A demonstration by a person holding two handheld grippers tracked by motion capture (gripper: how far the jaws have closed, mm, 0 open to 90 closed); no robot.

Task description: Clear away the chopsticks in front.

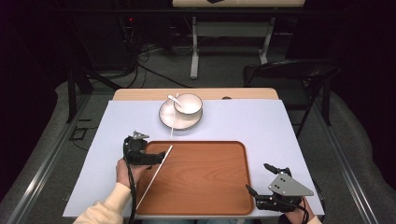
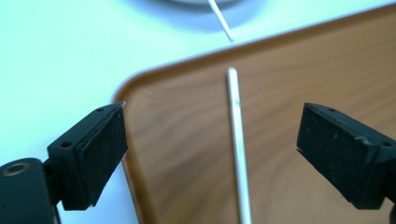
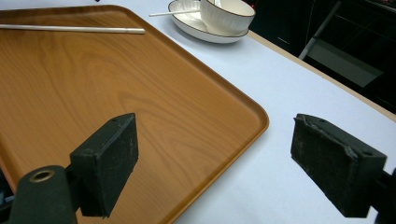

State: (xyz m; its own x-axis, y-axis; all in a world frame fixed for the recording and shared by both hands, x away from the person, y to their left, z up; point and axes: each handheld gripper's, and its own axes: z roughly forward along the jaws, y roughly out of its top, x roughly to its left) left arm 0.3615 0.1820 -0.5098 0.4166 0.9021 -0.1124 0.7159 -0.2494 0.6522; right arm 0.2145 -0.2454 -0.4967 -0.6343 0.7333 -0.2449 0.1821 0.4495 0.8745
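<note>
- The left gripper [image 1: 161, 156] is hovering at the near-left corner of the wooden tray [image 1: 210, 186], its jaws standing wide apart with nothing pressed between them.
- In the left gripper view, one white chopstick [image 2: 237, 140] is lying on the tray straight ahead of the gripper, running away from it between the two pads [image 2: 100, 151] without touching either.
- That chopstick looks freshly set down, so the step in hand seems to be releasing it cleanly and drawing away.
- To do this well, the left gripper should be backing off straight along its own axis, keeping both pads clear of the stick so it is not rolling or sliding off the tray's rim.
- A second chopstick [image 1: 172, 126] is waiting farther ahead of the left gripper, leaning off the white plate [image 1: 168, 119] towards the tray, its tip just short of the tray's edge.
- On that plate a bowl [image 1: 188, 104] is standing with a white spoon [image 1: 173, 98] resting in it; reaching for the second stick, the left jaws should be staying low and narrow enough not to be nudging the plate.
- The right gripper [image 1: 256, 179] is resting at the tray's near-right corner, well apart from the chopsticks, jaws spread wide and holding nothing.
- In the right gripper view, the tray's corner is lying between and just beyond its pads [image 3: 109, 163].
</note>
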